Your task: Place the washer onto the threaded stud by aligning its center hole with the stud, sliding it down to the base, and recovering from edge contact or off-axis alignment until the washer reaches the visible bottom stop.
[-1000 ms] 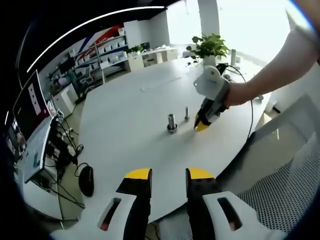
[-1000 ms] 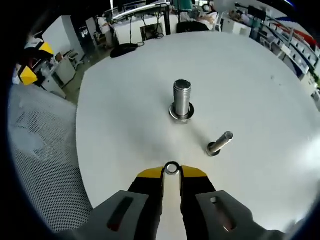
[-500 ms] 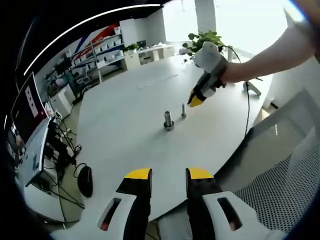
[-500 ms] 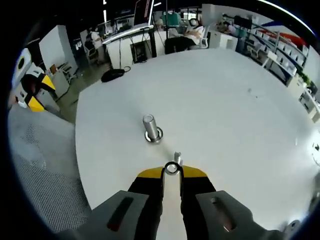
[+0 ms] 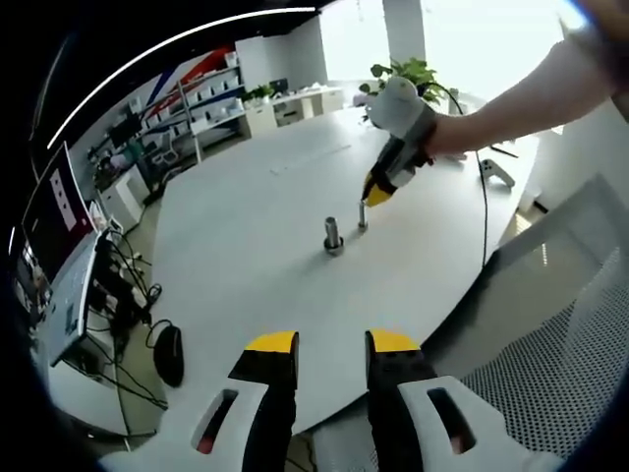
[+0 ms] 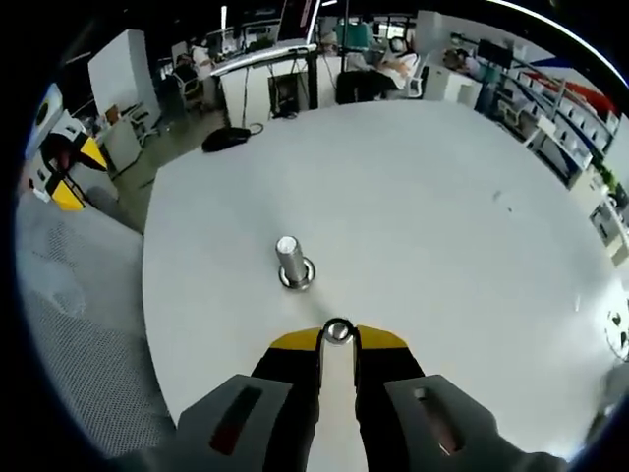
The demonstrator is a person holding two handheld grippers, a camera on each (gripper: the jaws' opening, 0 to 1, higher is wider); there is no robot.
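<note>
Right gripper: its yellow tips pinch the washer between them. In the left gripper view this gripper is held up by a person's hand, and it hangs right above the thin stud.
Washer: a small shiny ring. It sits at the very tips of the right gripper. It is up in the air over the table. It is not down on the base of any stud.
Thin stud: a slim metal post that stands up on the table, just under the right gripper's tips.
Thick stud: a fat metal post with a flat ring base. It stands just beside the thin one.
Left gripper: its two yellow tips stand a little apart with nothing between them. It is low at the near edge, well away from the studs.
Table: big, round and white.
Plant: green leaves at the far side of the table.
Cable: a dark line that runs from the right gripper across the table edge.
</note>
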